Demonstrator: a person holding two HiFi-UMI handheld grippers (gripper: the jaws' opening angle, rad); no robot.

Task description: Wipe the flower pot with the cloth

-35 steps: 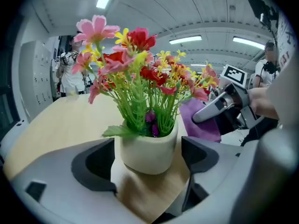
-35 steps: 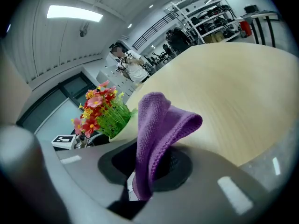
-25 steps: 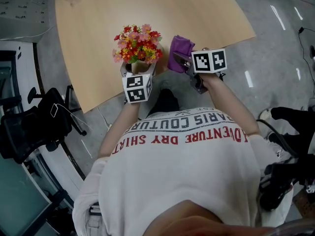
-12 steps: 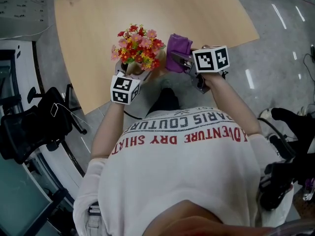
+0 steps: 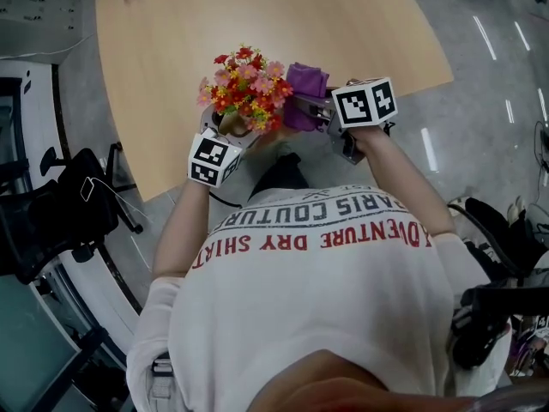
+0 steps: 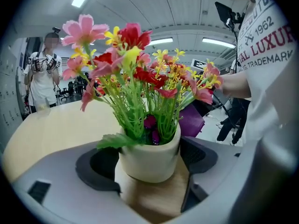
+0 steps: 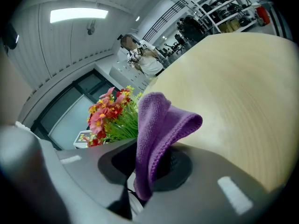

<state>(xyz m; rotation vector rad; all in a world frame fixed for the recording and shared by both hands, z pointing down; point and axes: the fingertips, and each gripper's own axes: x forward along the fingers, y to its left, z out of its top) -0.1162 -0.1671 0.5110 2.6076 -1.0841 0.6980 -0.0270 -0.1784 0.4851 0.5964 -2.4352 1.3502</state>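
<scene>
Cream flower pot [image 6: 148,158], small and round-walled, one item. Contents: artificial flowers [image 6: 135,73] in red, pink and yellow on green stems. Held by the left gripper [image 5: 225,134], whose jaws stand wide and clamp the pot from either side, a dark pad against each wall. In the head view the pot leans, its blooms tipped toward the person's right. Whether its base rests on the surface below or hangs just clear of it cannot be told.

Purple cloth [image 7: 159,125], soft pile, one item, folded into a thick loop. Location: just to the right of the flower pot, level with the blooms and against them in the head view. Contact with the pot's wall cannot be made out. Pinched by the right gripper [image 7: 150,166], jaws closed on the lower part of the fold, the rest standing up past the tips.

Pale wood worktop [image 5: 343,24], curved edge. It spreads out beyond the flower pot, away from the person, with the pot at its near edge.

Left marker cube [image 5: 212,160]: black-and-white squares, directly on the person's side of the flower pot.

Right marker cube [image 5: 366,103]: same pattern, to the right of the flower pot, past the cloth.

White shirt [image 5: 326,273], red and dark lettering, worn by the person. It lies on the near side of the flower pot.

Black office chair [image 5: 51,221]: well to the left of the flower pot, on the grey floor [image 5: 480,84].

Bystander [image 6: 43,78], white top: well beyond the flower pot, across the worktop, in the left gripper view.
</scene>
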